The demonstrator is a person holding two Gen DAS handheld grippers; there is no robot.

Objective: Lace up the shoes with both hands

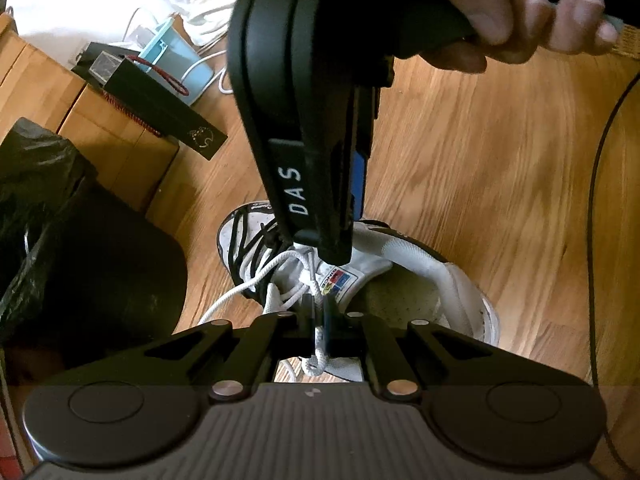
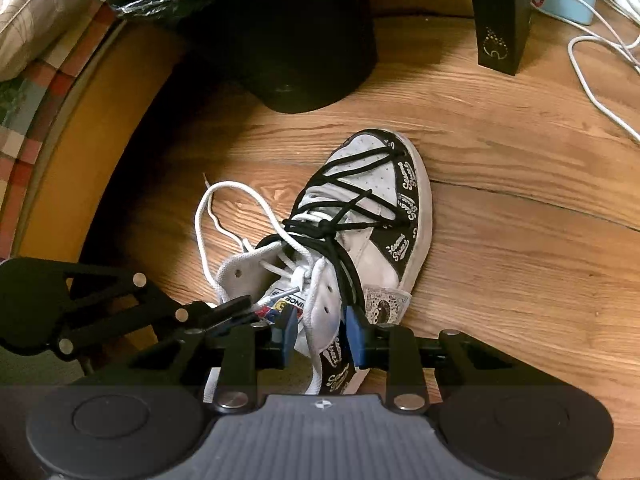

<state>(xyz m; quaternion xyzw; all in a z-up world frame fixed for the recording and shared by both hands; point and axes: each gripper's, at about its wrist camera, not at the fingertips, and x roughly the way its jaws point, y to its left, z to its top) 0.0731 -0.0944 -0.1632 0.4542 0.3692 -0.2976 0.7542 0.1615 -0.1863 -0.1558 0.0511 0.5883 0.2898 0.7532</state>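
A white and black high-top shoe [image 2: 376, 184] lies on the wood floor, wrapped in a black lace [image 2: 340, 184], with a white lace [image 2: 204, 204] looping loose to its left. In the left wrist view my left gripper [image 1: 319, 320] is shut on the white lace [image 1: 256, 280] just above the shoe [image 1: 440, 280] tongue. My right gripper [image 2: 320, 334] stands open, its blue pads [image 2: 356, 336] on either side of the shoe's eyelet flap. It hangs over the laces, right gripper [image 1: 326, 250], held by a hand [image 1: 500, 8]. The left gripper [image 2: 240, 304] reaches in beside the tongue.
A black bin [image 2: 300, 60] with a plastic bag stands beyond the shoe. A black box [image 2: 500, 20], a light blue box [image 1: 188, 60] and white cables [image 2: 592, 80] lie farther off. A wooden bed frame [image 2: 80, 140] curves along the left. A black cable [image 1: 596, 200] runs down the right.
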